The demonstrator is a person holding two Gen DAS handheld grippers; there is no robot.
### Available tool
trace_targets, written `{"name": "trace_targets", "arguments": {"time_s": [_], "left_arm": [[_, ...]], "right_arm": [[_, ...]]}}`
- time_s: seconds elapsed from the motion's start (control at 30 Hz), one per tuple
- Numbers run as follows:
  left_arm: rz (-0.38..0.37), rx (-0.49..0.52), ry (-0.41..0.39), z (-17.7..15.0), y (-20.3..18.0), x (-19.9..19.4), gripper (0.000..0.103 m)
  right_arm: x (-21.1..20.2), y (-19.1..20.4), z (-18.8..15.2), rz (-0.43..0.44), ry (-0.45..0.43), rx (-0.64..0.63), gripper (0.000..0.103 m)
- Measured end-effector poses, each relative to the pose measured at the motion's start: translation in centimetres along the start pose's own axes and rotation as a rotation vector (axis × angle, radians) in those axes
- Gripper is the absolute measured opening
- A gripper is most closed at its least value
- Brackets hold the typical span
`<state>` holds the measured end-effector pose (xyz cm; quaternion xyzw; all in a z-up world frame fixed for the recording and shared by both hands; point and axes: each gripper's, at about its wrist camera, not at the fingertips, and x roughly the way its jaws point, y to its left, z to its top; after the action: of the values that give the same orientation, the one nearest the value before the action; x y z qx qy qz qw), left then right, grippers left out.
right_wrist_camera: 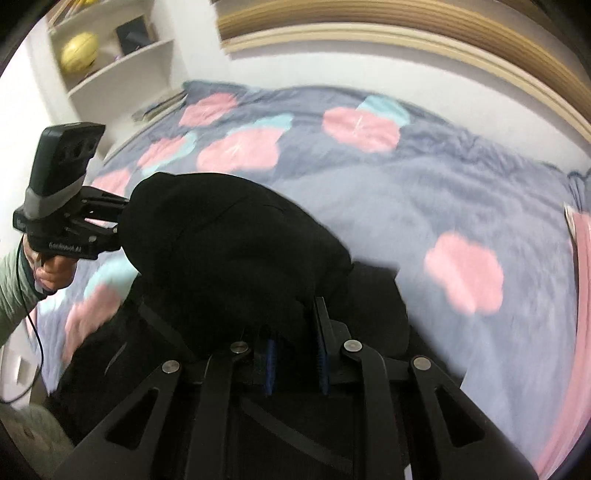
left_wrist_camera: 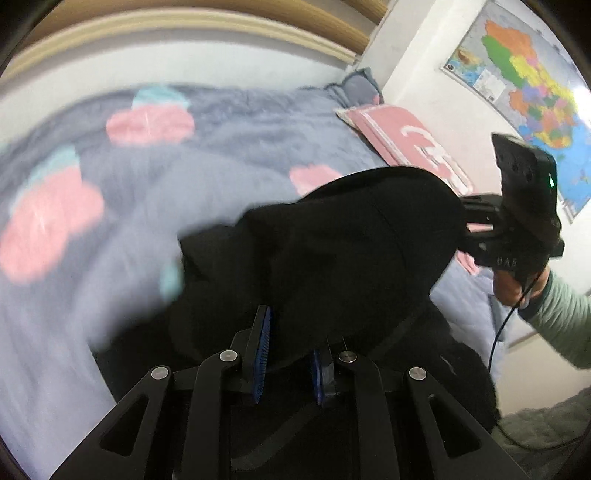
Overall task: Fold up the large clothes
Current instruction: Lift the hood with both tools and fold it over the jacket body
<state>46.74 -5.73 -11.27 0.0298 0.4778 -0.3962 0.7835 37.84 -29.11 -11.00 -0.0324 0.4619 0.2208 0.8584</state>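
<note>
A large black garment (left_wrist_camera: 332,240) hangs lifted above the bed, stretched between both grippers, with its lower part trailing near the bed's front edge. My left gripper (left_wrist_camera: 290,354) is shut on one edge of the cloth, which bunches between its blue pads (left_wrist_camera: 263,350). The right gripper (left_wrist_camera: 466,221) shows at the right of the left wrist view, its fingers buried in the far end of the fabric. In the right wrist view the right gripper (right_wrist_camera: 295,354) is shut on the black garment (right_wrist_camera: 229,251), and the left gripper (right_wrist_camera: 120,218) bites into the fabric's left end.
The bed wears a grey-blue cover with pink flowers (left_wrist_camera: 229,155), edged by a wooden frame (right_wrist_camera: 406,22). A pink pillow (left_wrist_camera: 402,140) lies at its right end under a wall map (left_wrist_camera: 524,74). White shelves (right_wrist_camera: 110,74) with a yellow ball (right_wrist_camera: 79,51) stand at left.
</note>
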Motion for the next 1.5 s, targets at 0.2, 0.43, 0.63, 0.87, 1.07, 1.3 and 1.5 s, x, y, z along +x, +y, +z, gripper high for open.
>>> {"name": "trace_targets", "arguments": {"time_s": [0.2, 0.43, 0.63, 0.87, 1.07, 1.3, 1.5], "left_arm": [[-0.001, -0.139, 0.108, -8.5, -1.5, 1.9, 0.020], [0.020, -0.195, 0.054, -9.4, -1.7, -1.7, 0.022], [-0.003, -0.205, -0.136, -6.1, -0.9, -7.9, 0.043], [-0.036, -0.247, -0.180, 0.4, 0.5, -5.2, 0.044], [-0.015, -0.245, -0.157, 3.3, 2.4, -2.2, 0.044], [0.010, -0.199, -0.137, 5.6, 4.2, -1.2, 0.044], [-0.074, -0.132, -0.086, 11.6, 5.4, 2.4, 0.051]], "right_arm": [[2.5, 2.2, -7.3, -0.007, 0.146, 0.060, 0.023], [-1.4, -0.6, -6.3, 0.011, 0.088, 0.184, 0.036], [-2.8, -3.2, 0.4, -0.012, -0.013, 0.226, 0.037], [1.6, -6.2, 5.4, 0.049, -0.049, 0.424, 0.037], [3.4, -7.5, 7.0, 0.090, 0.013, 0.376, 0.038], [2.3, -8.2, 7.6, 0.140, 0.026, 0.266, 0.038], [-0.6, -9.9, 9.1, 0.115, -0.047, 0.236, 0.038]]}}
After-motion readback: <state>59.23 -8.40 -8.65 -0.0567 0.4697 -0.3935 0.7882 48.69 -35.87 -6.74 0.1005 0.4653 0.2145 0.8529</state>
